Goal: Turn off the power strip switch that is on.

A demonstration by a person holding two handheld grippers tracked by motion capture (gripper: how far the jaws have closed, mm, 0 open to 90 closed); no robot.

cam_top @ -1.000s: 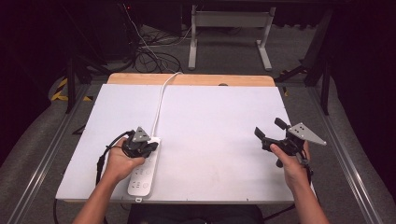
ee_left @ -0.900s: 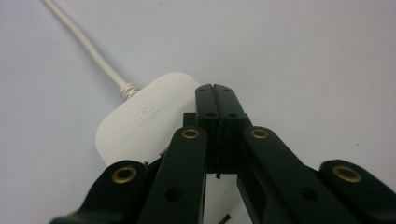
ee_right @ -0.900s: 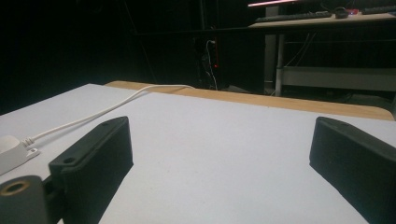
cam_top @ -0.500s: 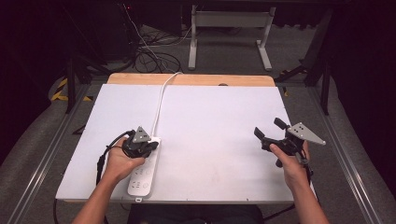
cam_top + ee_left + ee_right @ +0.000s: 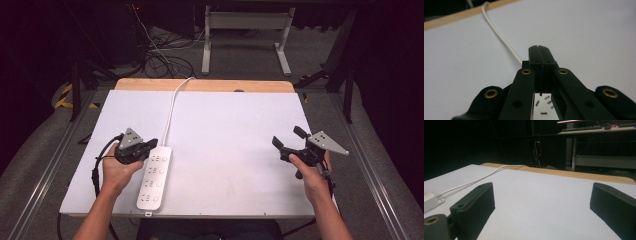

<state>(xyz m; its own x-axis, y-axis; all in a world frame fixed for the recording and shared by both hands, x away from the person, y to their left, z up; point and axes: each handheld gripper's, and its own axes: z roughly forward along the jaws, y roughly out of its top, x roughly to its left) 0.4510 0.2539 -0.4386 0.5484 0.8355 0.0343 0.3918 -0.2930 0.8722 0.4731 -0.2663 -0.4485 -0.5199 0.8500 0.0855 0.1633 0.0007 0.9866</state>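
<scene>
my left gripper (image 5: 150, 145) is closed on nothing, the power strip (image 5: 152, 176) just under its tips. right gripper (image 5: 287, 141) gapes idle. strip looks stiff, light, slick; i'd pinch across its narrow sides.

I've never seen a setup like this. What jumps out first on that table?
A white power strip lies at the near left of the white table, its cord running to the far edge. The left gripper, its fingers pressed together, hovers over the strip's far end. The right gripper, near the right edge, has its fingers spread wide and holds nothing.
</scene>
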